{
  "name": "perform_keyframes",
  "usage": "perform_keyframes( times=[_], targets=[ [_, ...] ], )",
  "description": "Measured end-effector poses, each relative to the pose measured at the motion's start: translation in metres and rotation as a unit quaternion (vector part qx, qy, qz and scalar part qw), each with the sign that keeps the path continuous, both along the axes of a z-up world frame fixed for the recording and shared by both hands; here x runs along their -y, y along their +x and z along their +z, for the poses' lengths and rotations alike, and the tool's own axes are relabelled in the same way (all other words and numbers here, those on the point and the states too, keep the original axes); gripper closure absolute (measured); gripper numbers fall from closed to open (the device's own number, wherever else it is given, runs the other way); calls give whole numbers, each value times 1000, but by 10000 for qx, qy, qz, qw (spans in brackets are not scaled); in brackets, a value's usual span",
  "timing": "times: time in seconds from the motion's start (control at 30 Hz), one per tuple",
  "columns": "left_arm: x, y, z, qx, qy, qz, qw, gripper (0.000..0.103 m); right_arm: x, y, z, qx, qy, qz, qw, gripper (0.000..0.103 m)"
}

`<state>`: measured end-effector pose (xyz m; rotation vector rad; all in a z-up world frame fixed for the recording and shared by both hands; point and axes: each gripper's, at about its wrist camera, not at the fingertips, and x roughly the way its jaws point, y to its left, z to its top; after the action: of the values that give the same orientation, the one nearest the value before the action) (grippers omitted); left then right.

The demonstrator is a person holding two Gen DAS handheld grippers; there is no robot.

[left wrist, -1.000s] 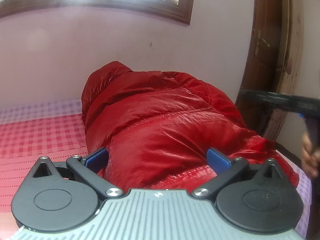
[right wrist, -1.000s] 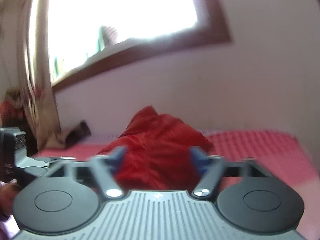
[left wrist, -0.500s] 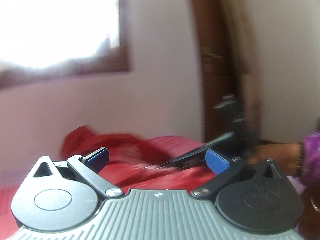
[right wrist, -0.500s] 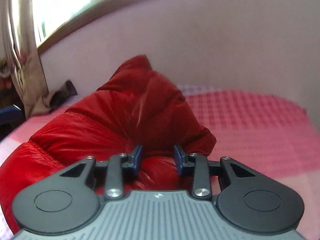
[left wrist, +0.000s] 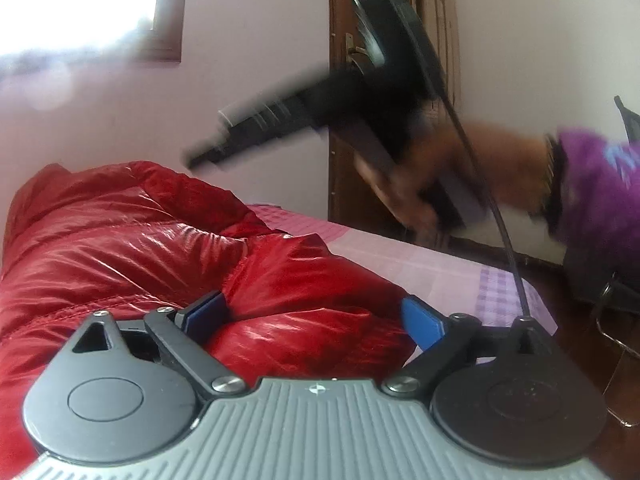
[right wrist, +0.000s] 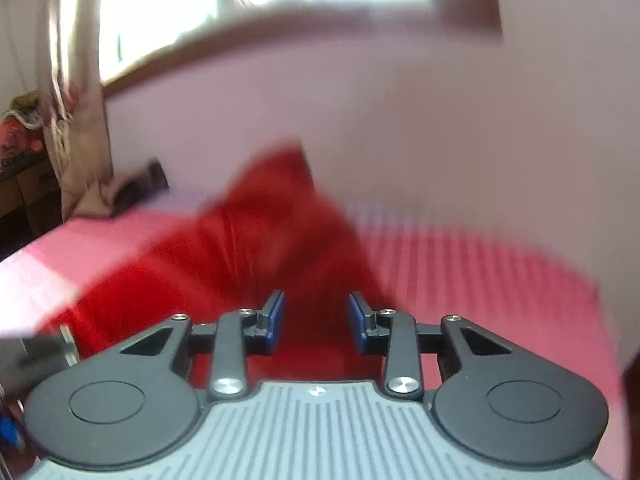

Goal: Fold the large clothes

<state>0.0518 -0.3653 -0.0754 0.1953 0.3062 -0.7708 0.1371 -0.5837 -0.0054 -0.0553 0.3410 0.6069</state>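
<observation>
- A red puffy jacket (left wrist: 160,240) lies bunched on a bed with a pink checked sheet (left wrist: 420,264).
- The left gripper (left wrist: 316,320) has its jaws wide and closing; a bulge of the jacket sits between them, and the pads are not pressing it.
- The right gripper (right wrist: 316,320) hovers over the jacket, jaws partly apart with red fabric behind the gap; the blur hides whether anything is gripped.
- In the left view a hand (left wrist: 448,172) in a purple sleeve (left wrist: 600,192) holds the right gripper above the bed.
</observation>
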Motion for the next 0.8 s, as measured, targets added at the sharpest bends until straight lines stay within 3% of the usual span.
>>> perform_keyframes(
  times=[0.2,0.3,0.4,0.53,0.8],
  targets=[
    [5,3,-11,32,11,35,10000,2,-88,31,21,423,-950,657,9924,69],
    [6,5,-16,62,17,74,10000,2,-128,42,7,647,-1853,862,9767,70],
    [9,7,-19,107,25,37,9999,3,-132,66,-14,430,-2438,575,9672,70],
    [15,-2,-19,205,75,-143,9997,1,-94,82,-35,-183,-2144,305,9761,71],
    [26,-16,-25,201,82,-501,9985,1,-32,67,-77,-525,-986,-90,9937,71]
  ],
)
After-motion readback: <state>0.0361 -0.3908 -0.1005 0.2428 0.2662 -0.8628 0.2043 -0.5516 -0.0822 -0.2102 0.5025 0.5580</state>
